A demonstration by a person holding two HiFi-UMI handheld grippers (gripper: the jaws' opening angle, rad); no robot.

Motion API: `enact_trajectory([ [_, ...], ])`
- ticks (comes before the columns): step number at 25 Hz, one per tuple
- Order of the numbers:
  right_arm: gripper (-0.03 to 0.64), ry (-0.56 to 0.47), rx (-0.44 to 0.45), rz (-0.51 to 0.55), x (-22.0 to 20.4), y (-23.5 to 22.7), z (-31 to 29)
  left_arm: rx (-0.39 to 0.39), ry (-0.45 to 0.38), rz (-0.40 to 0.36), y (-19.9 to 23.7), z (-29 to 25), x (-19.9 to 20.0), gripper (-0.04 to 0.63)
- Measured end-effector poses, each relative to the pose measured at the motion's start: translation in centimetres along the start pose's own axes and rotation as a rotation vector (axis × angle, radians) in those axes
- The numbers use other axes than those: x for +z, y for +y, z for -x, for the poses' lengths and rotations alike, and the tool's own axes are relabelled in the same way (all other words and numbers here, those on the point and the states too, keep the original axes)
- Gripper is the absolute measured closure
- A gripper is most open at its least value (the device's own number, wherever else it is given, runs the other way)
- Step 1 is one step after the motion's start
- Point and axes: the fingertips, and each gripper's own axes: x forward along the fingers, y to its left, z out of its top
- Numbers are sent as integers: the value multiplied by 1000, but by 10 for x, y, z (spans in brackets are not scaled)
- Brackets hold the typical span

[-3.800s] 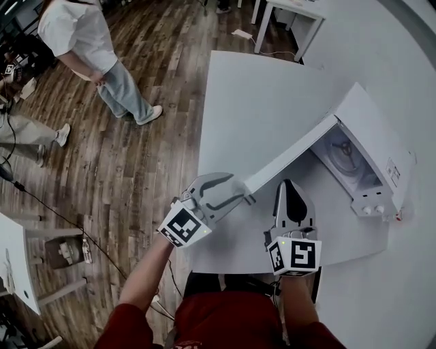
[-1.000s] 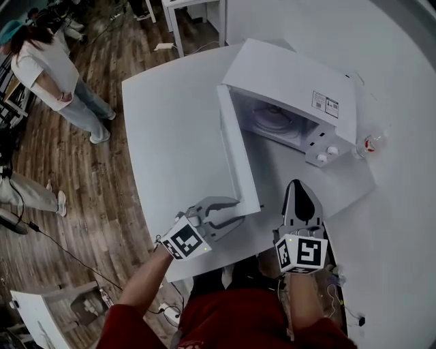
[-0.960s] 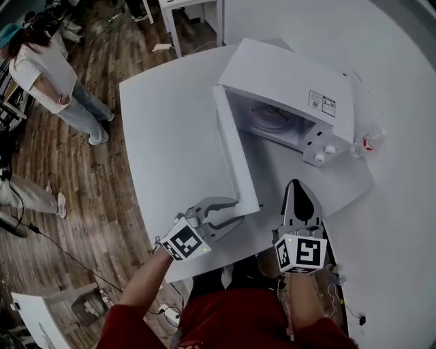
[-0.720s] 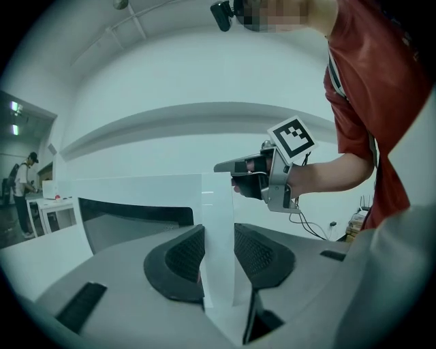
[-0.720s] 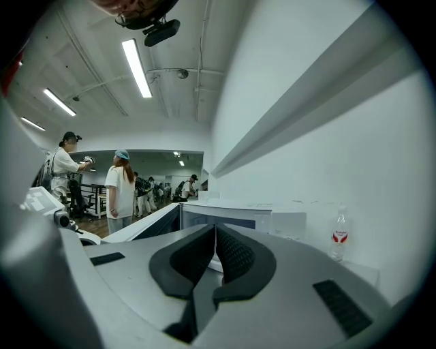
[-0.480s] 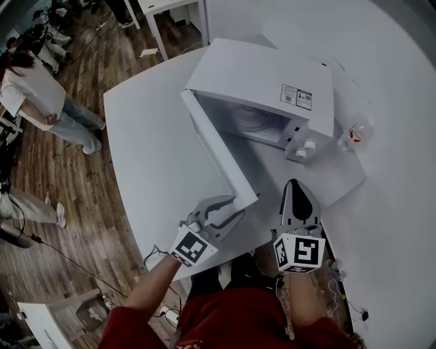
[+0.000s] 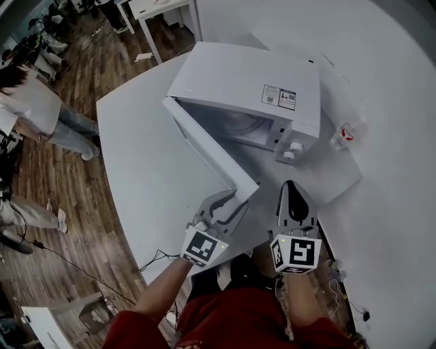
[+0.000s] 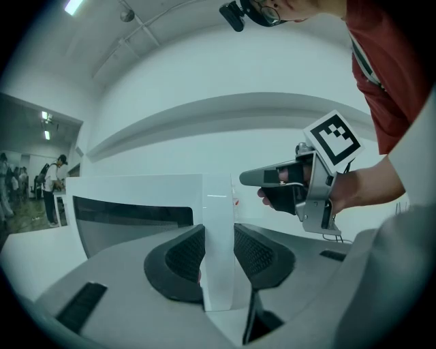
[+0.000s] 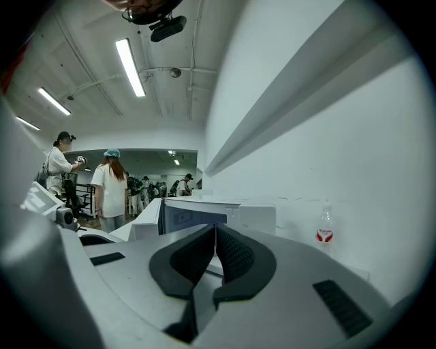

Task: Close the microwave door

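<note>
The white microwave (image 7: 252,82) stands on the white table (image 7: 143,157) with its door (image 7: 204,146) partly open, angled toward me. My left gripper (image 7: 235,204) is shut on the door's free edge, and in the left gripper view the white door edge (image 8: 216,225) sits pinched between the dark pads (image 8: 187,255). The right gripper (image 7: 293,187) hovers just right of the door's end with its jaws shut and nothing in them. Its pads (image 9: 231,252) meet in the right gripper view, pointing level at the microwave (image 9: 204,215).
A small clear bottle with a red label (image 7: 340,136) stands by the wall right of the microwave, and shows too as the bottle (image 9: 325,232). People (image 7: 41,102) stand on the wood floor at the left. Another white table (image 7: 150,13) lies beyond.
The door has swung closer to the microwave's front, with my left gripper still on its edge and moving right with it. The right gripper has stayed shut beside it.
</note>
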Motion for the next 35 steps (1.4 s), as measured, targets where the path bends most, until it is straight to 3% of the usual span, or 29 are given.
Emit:
enact_trajectory([
  [15, 594, 6, -14, -15, -12, -50, -18, 131, -22, 50, 8, -69, 13, 453],
  [35, 594, 9, -37, -36, -18, -93, -46, 192, -36, 81, 31, -138, 23, 451],
])
